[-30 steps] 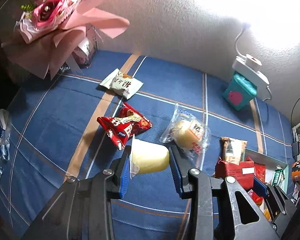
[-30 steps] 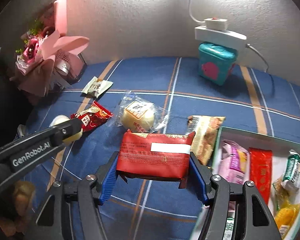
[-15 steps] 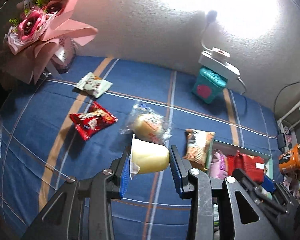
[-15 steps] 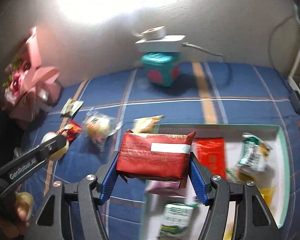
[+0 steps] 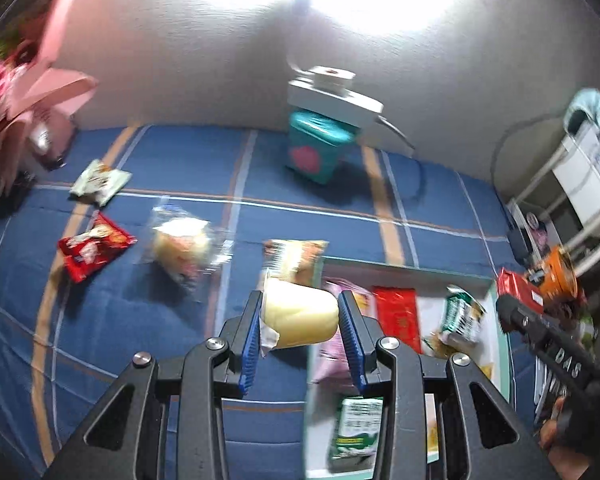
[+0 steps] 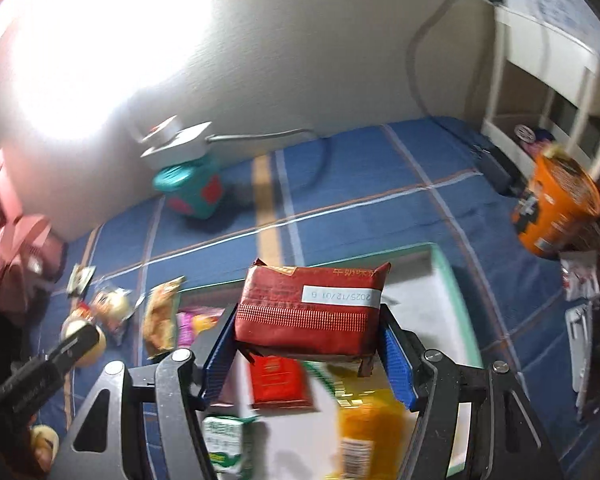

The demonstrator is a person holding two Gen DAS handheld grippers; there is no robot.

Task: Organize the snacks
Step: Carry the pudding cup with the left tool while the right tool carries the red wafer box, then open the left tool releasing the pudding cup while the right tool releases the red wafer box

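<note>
My left gripper [image 5: 301,304] is shut on a pale yellow wrapped snack [image 5: 300,316], which hangs at the left edge of the teal-rimmed tray [image 5: 404,270]. My right gripper [image 6: 308,350] is shut on a red packet [image 6: 308,308] with a white date label, held above the tray [image 6: 456,292]. The tray holds a small red packet [image 6: 280,380], a green carton [image 6: 224,444], a yellow packet [image 6: 370,428] and a pink one [image 6: 198,320]. On the blue cloth left of the tray lie a brown packet [image 5: 296,256], a clear-wrapped bun [image 5: 182,246], a red packet [image 5: 94,246] and a white packet [image 5: 100,176].
A teal box [image 5: 320,148] with a white power strip on top stands by the wall. A pink bouquet [image 5: 20,92] fills the far left corner. An orange cup of noodles [image 6: 556,208] and a white rack [image 6: 548,76] are to the right of the tray.
Both grippers have swung right, away from the loose snacks and toward the tray. The red packet now hangs over the tray and the pale snack has reached its left edge. Both grips are unchanged.
</note>
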